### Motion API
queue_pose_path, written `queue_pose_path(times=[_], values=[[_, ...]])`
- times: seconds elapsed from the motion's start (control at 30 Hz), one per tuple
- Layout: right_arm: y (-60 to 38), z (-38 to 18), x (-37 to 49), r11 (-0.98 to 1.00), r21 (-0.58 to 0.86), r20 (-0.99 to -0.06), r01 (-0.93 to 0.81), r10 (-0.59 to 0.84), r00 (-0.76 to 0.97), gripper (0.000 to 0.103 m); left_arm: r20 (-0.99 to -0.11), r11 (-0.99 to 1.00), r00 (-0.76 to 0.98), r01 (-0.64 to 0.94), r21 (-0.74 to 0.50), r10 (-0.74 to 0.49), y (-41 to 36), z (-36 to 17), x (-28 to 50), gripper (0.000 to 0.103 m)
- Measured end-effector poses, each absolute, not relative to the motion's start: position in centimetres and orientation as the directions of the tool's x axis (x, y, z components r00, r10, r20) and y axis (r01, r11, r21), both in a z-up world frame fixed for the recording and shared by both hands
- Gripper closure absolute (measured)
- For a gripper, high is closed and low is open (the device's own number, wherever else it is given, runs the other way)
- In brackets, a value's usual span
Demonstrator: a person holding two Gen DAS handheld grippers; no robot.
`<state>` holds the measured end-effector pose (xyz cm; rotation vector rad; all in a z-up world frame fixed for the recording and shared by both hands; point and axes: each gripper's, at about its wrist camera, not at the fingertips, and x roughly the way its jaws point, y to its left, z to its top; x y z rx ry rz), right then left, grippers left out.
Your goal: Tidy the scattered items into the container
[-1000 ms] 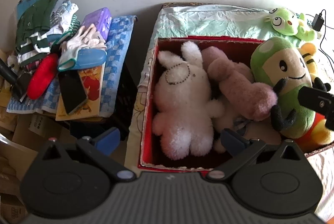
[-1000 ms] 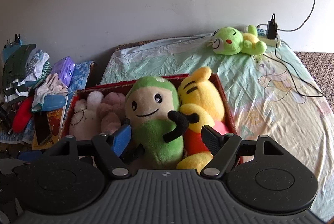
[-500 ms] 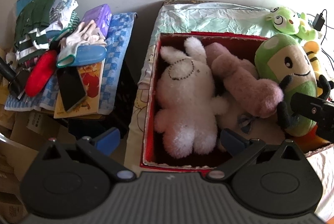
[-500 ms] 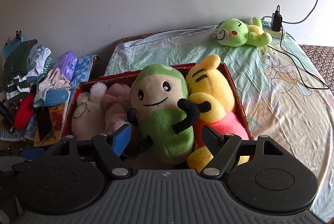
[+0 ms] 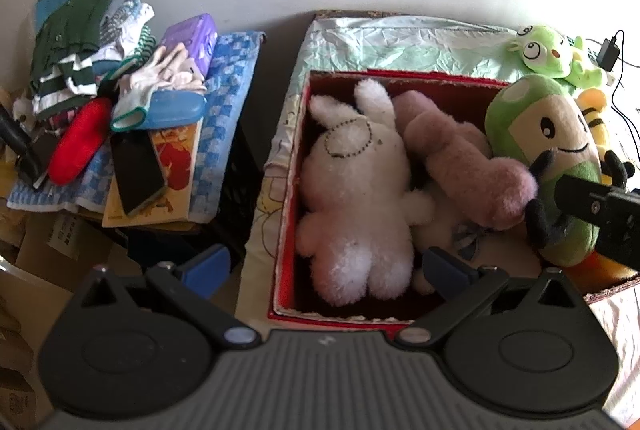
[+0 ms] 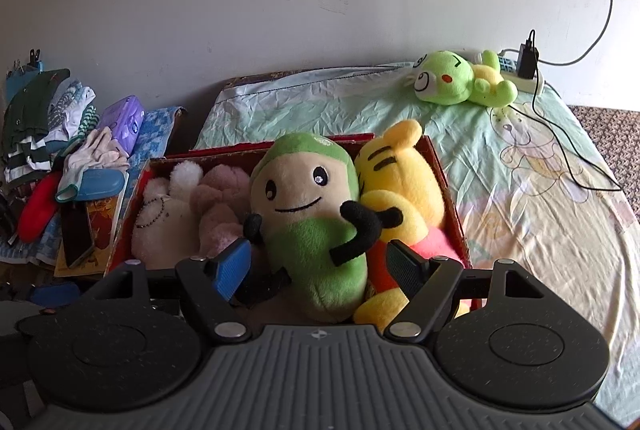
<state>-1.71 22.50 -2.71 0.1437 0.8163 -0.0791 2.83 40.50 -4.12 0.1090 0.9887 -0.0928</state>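
The right gripper [image 6: 318,266], jaws spread and empty, has drawn back from the green doll [image 6: 310,226], which now stands in the red box [image 6: 448,185] beside the tiger [image 6: 400,181]. The left gripper [image 5: 326,266] hangs open over the rabbit [image 5: 356,185]. Only the frog [image 6: 452,81] is left on the bed [image 6: 520,189], so it likely goes next.

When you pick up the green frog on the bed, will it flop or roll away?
The green frog looks like a stuffed plush, so probably soft, light and squashy. Its limbs lie sprawled on the sheet, so it likely droops rather than rolls.
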Motion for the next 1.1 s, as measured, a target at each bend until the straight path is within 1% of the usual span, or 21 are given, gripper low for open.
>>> queue_pose_path(times=[0.4,0.7,1.1], values=[[23.2,-2.7,-2.3,0.993,0.077,-0.729,0.089,-0.005,0.685,0.026,-0.816,0.993,0.578,0.108,0.057,-0.016,40.7,-3.5,1.3,0.000],[23.4,-2.6,-2.5,0.997,0.058,-0.723,0.050,0.007,0.691,0.026,-0.817,0.996,0.576,0.077,0.045,-0.007,40.7,-3.5,0.5,0.000],[21.5,-2.6,-2.9,0.995,0.102,-0.718,0.008,0.068,0.693,0.026,-0.803,0.997,0.595,0.034,0.071,0.036,39.0,-2.9,-0.3,0.000]])
